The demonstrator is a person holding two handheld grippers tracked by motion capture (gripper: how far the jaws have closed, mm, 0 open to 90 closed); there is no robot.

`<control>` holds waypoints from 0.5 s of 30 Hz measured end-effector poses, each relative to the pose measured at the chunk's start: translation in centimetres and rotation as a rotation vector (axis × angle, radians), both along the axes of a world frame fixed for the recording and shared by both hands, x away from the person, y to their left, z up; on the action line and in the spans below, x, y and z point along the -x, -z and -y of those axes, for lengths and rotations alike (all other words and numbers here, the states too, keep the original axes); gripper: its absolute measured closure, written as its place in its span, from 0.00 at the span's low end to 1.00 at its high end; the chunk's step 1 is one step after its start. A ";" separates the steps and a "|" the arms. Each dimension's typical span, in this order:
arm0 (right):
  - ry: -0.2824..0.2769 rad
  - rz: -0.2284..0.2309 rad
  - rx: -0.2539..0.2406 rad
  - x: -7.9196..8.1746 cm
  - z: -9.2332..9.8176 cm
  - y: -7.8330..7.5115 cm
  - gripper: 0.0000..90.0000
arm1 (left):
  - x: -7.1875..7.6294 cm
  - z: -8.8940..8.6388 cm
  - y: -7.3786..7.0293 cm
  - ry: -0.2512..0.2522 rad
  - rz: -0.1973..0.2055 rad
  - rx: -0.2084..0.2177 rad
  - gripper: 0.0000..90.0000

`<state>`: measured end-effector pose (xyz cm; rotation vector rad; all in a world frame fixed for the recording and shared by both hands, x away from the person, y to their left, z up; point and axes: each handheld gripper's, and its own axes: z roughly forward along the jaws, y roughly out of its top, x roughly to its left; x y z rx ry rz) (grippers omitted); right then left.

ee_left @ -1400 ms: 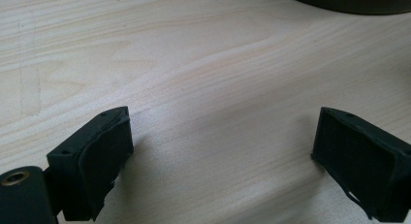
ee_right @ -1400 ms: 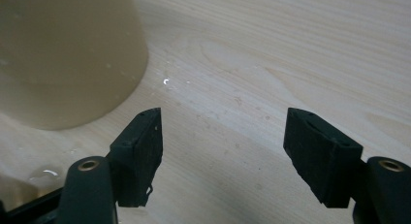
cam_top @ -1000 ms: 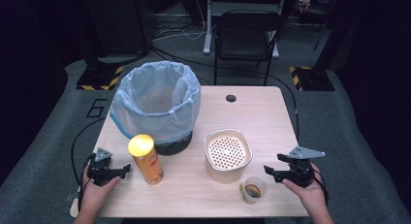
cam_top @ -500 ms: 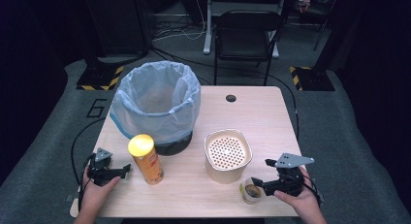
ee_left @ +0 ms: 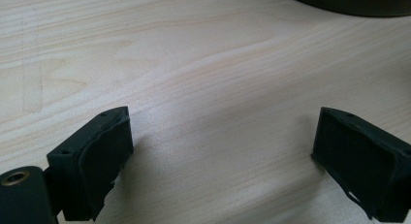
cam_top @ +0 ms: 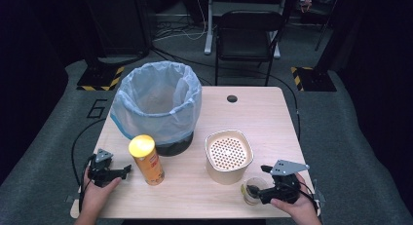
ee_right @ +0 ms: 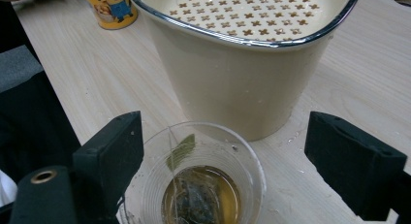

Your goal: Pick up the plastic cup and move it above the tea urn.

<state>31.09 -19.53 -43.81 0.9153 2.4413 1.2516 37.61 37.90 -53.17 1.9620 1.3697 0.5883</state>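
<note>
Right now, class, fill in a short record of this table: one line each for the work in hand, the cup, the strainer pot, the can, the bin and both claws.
work in hand: right claw reaching around the clear plastic cup
cup: holds a tea bag in brown liquid, at the table's near edge
strainer pot: cream container with perforated lid, just behind the cup
can: yellow-lidded chip can, upright
bin: bag-lined trash bin, far left
right claw: jaws have just been opening, cup between them, not pressed
left claw: open over bare wood

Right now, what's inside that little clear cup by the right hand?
The clear cup holds brownish liquid with a soaked tea bag; its string and green tag lean on the wall. The bag covers the cup's bottom.
</note>
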 end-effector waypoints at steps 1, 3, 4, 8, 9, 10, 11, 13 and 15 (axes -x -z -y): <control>0.002 -0.001 -0.003 0.1 -0.1 0.0 0.15 | 0.0 0.0 0.0 0.001 -0.006 -0.003 0.08; 0.000 -0.001 -0.006 0.4 -0.1 -0.1 0.15 | 0.0 0.0 -0.1 0.002 -0.007 -0.004 0.08; -0.004 0.004 -0.004 0.5 -0.1 -0.1 0.15 | 0.0 0.0 -0.1 0.002 -0.007 -0.004 0.08; -0.017 -0.005 -0.008 1.2 -0.3 0.5 0.15 | 0.0 0.0 -0.1 0.002 -0.011 -0.003 0.08; -0.025 -0.012 0.002 1.3 -0.4 1.0 0.15 | 0.0 0.0 -0.1 0.002 -0.011 -0.003 0.08; -0.025 -0.012 0.002 1.3 -0.4 1.0 0.15 | 0.0 0.0 -0.1 0.002 -0.011 -0.003 0.08; -0.027 -0.016 0.009 1.4 -0.4 1.2 0.15 | 0.0 0.0 -0.1 0.002 -0.011 -0.003 0.08; -0.018 -0.020 0.005 1.5 -0.5 1.6 0.15 | 0.0 0.0 -0.1 0.002 -0.011 -0.003 0.08; -0.020 -0.025 0.015 1.5 -0.6 2.2 0.15 | 0.0 0.0 -0.1 0.002 -0.010 -0.003 0.08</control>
